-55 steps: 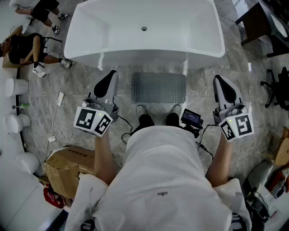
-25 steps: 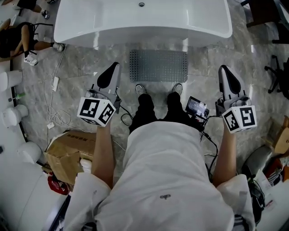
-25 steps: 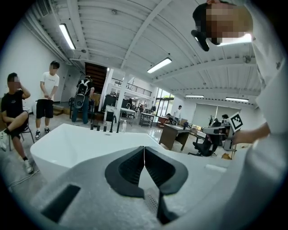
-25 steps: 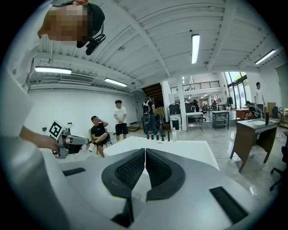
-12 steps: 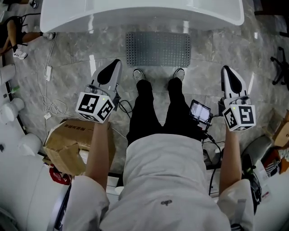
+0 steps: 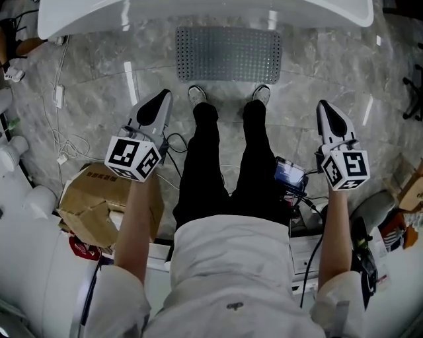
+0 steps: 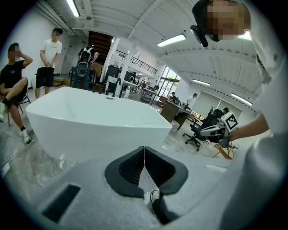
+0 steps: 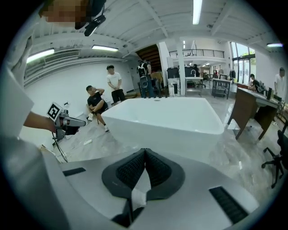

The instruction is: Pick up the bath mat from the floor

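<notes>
L gripper & R gripper held level at waist ht either side of legs, forearms extended fwd, both jaws closed, empty, bath mat flat on floor betw shoes & bathtub

My head view's top edge cuts off the glossy white bathtub. My left forearm hides part of the crumpled brown cardboard box. The left gripper view gives me only a sliver of the grey perforated bath mat.

The mat is grey, dotted all over. The floor is grey with marble veins, the tub white. Left tool and right tool: pale grey, black pads, black-and-white marker cubes. The box is brown.
</notes>
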